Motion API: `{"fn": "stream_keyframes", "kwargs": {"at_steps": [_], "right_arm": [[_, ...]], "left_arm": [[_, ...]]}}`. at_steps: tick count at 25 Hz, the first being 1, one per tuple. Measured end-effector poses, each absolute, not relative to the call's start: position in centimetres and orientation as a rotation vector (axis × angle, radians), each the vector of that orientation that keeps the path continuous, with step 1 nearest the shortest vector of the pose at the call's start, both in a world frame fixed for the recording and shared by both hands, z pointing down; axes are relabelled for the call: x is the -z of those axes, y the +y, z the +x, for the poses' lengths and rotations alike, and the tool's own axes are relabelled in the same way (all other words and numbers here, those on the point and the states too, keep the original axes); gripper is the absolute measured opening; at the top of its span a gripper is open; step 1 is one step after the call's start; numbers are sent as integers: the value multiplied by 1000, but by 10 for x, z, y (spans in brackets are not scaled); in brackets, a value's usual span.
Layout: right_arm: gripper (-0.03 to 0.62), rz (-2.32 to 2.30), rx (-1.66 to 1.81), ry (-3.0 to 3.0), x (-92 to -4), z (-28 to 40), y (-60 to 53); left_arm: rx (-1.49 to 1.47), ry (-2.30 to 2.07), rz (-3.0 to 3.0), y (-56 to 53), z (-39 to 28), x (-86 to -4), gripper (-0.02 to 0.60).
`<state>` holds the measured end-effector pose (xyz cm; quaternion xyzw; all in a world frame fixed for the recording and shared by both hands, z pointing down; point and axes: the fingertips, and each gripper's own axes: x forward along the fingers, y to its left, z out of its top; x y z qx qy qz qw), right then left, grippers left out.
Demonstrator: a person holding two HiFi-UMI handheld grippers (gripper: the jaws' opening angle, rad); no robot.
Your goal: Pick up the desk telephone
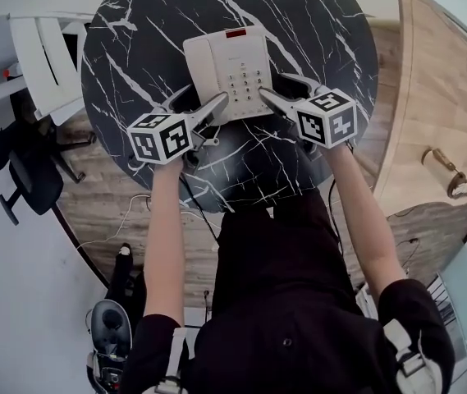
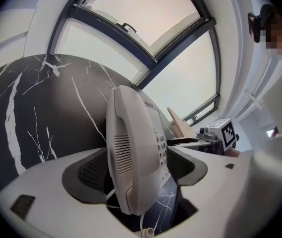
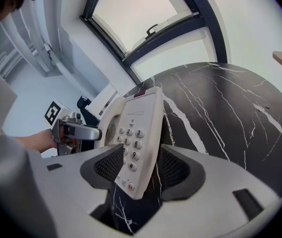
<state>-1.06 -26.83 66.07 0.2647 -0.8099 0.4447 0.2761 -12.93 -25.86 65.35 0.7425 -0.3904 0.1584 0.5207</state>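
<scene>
Desk telephone (image 1: 229, 71), white, lying flat on the black, white-veined marble bench (image 1: 135, 48), centre-far. Keypad (image 3: 131, 145) legible: 2, 3, 5, 6, 9, #. Red strip (image 1: 235, 33) at far end, print unreadable. Left tongs (image 1: 206, 97) wide, straddling the handset edge. Right tongs (image 1: 276, 84) wide, straddling the keypad edge. Pads clear of the casing.

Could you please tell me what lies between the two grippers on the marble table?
The white desk telephone lies between the left gripper and the right gripper, each with open jaws around a near corner; the head view shows it.
</scene>
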Motion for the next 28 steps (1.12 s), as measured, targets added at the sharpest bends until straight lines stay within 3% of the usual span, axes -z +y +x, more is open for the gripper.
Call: {"fn": "stream_keyframes", "kwargs": {"at_steps": [28], "right_arm": [[249,577,-1372,-2156,-688,-23,-274]], "left_arm": [[-282,-820,1765,-263,-122,-672,388]]}}
